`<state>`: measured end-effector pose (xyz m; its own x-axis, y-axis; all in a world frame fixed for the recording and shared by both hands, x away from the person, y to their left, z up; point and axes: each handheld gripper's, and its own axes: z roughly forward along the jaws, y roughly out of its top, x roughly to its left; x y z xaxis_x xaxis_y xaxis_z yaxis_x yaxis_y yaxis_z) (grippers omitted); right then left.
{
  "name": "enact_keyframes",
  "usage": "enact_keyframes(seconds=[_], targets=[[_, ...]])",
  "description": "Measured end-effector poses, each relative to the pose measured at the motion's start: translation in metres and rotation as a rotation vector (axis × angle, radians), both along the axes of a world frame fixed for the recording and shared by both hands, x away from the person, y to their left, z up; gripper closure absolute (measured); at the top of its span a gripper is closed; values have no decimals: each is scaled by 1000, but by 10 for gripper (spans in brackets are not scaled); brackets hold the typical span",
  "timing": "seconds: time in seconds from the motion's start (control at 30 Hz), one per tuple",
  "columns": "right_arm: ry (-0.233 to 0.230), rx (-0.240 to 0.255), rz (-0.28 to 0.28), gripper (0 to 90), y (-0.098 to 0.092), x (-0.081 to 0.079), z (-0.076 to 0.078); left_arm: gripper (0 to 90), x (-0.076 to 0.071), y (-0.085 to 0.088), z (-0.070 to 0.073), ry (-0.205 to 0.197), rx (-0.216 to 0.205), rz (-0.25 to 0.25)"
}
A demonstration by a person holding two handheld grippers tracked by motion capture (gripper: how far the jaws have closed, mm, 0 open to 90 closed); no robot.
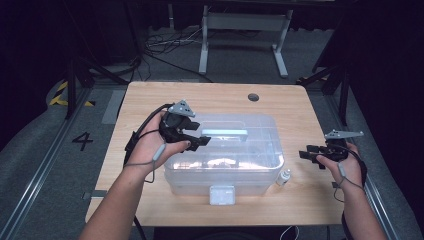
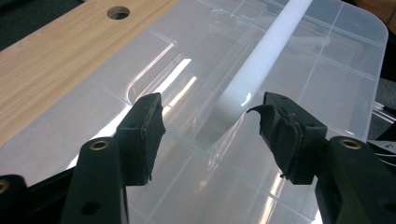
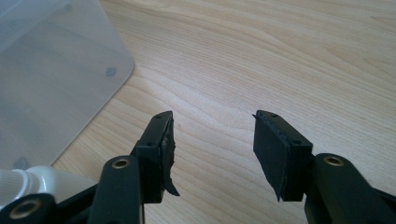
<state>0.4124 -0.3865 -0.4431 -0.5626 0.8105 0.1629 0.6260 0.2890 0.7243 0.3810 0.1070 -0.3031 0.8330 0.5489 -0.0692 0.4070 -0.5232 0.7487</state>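
Nearest the person, at 6 o'clock on the light wooden table (image 1: 150, 95), a white latch on the front wall of the clear lidded plastic storage box (image 1: 222, 172), closed with its lid on and sitting mid-table. At 4 o'clock from the box, just beside its front right corner, a small white bottle (image 1: 283, 177) standing upright on the wood; seen too at 8 o'clock in the right gripper view (image 3: 32, 184), beside the box's rounded corner (image 3: 56, 70). At 3 o'clock, well apart from the box, the right gripper (image 1: 306, 154), held low over bare table, 2 black jaws released and spread with nothing between them (image 3: 212, 154). At 9 o'clock of the box, the left gripper (image 1: 201, 141), reaching over the lid from the left, jaws likewise released and wide apart (image 2: 208, 135), poised on either side of the near end of the long white bar handle (image 2: 261, 60) on the lid, not yet pinching it; contact with the lid itself hard to tell. Handle running along the lid's middle (image 1: 225, 133). Farther off, at 12 o'clock, a round dark hole in the tabletop (image 1: 253, 97).
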Motion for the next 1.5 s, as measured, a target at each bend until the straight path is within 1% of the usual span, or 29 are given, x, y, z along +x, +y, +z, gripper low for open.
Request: enact_keyframes(seconds=[0.03,0.07,0.1,0.13,0.17,0.2,0.23,0.27,0.3,0.33,0.37,0.4,0.47,0.53,0.57,0.67,0.7,0.77,0.8,0.83,0.9,0.97,1.03,1.13,1.3,1.5], targets=[[0,0,0,492,0,0,0,402,1,-2,-1,8,4,-2],[5,-1,-1,491,0,0,-1,402,1,-5,-3,19,19,-4],[4,-3,-1,491,0,0,-1,403,1,-5,-3,19,19,-4],[4,-3,-1,491,0,0,-1,403,1,-8,-5,21,29,-2],[7,-3,-3,491,0,1,-2,410,2,-12,-7,25,59,1],[9,-2,-3,490,0,1,-2,420,2,-14,-8,26,71,3],[9,-2,-3,490,0,1,-2,431,2,-14,-8,26,71,3],[9,-3,-3,490,0,1,-2,451,3,-18,-8,21,79,10],[9,-3,-3,490,0,1,-2,496,3,-18,-8,21,79,10],[8,-3,-3,490,0,1,-2,496,3,-19,-8,26,85,14],[8,-4,-4,490,0,0,-2,527,2,-21,-8,24,93,19],[8,-6,-4,490,0,0,-2,536,2,-22,-8,15,93,19],[8,-9,-4,490,-1,1,-2,627,1,-25,-7,2,100,11],[10,-9,-6,490,-1,0,-3,700,1,-26,-6,-34,135,10],[11,-9,-6,490,-1,0,-3,720,1,-26,-5,-40,144,7],[9,-6,-7,489,-2,0,-3,728,2,-26,-5,-30,144,14],[7,-4,-7,489,-2,0,-2,732,2,-26,-4,-36,149,19],[6,-4,-6,488,-2,-1,-2,742,1,-29,-2,-47,180,21],[5,-5,-5,490,-2,-1,-2,743,1,-29,-2,-49,188,23],[5,-5,-5,490,-2,-1,-2,744,1,-29,-2,-49,188,23],[4,-4,-4,492,-2,-2,-2,745,1,-30,0,-51,206,21],[-1,-6,-7,493,-3,-4,-2,745,2,-30,1,-46,207,15],[-4,-3,-11,496,-4,-6,-1,746,3,-30,3,-43,198,15],[-11,-4,-12,498,-5,-7,0,746,7,-29,7,-49,191,23],[-10,-2,-15,498,-6,-9,0,744,13,-28,12,-31,195,16],[-14,-4,-15,495,-6,-10,2,738,17,-28,17,-21,184,22]])
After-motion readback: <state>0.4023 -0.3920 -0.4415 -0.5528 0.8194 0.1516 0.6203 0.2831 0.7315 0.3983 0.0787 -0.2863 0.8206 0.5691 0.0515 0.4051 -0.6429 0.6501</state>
